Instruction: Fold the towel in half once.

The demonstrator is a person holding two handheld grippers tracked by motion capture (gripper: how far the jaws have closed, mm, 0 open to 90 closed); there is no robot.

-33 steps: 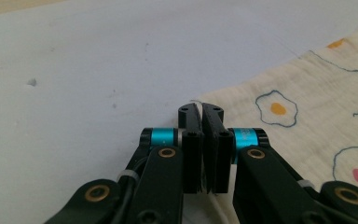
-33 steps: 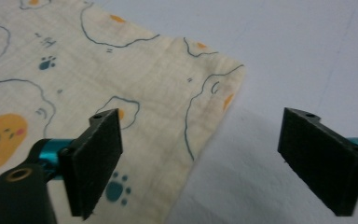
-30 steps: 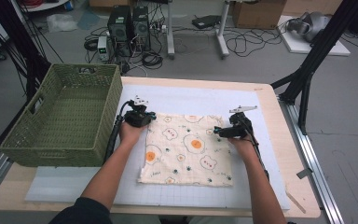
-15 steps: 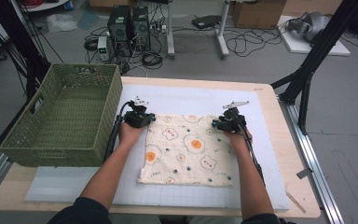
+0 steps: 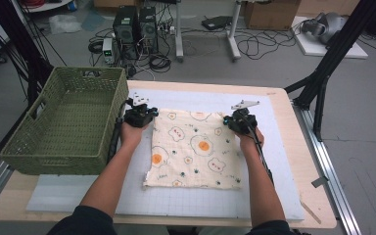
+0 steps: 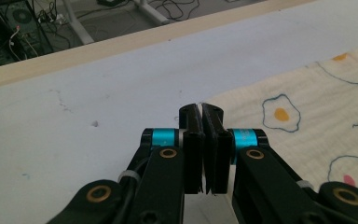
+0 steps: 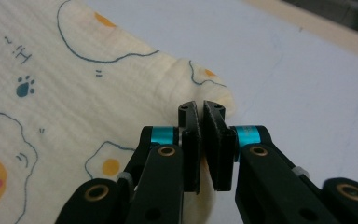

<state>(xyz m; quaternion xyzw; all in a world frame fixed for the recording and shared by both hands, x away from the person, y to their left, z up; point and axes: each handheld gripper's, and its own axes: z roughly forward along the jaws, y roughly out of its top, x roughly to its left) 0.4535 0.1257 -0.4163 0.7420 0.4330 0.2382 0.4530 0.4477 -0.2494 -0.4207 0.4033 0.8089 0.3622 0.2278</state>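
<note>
You are working in a lab or test room: black computer towers point(image 5: 137, 24) sit on the grey concrete floor point(image 5: 274, 63) amid tangled black cables point(image 5: 254, 46). Black metal rig struts point(image 5: 333, 54) and brown cardboard boxes point(image 5: 269, 12) surround your pale wooden table point(image 5: 298, 142).

Cloth point(image 5: 196, 149) far corners covered by left tongs point(image 5: 149, 113) and right tongs point(image 5: 227, 121) in high view; pinch itself not readable there. Left gripper view: cloth cut by right edge, corner behind shut jaws. Right gripper view: cloth cut by left edge. Person's arms cut by near edge. Basket point(image 5: 63, 127) contents too dim to tell.
</note>
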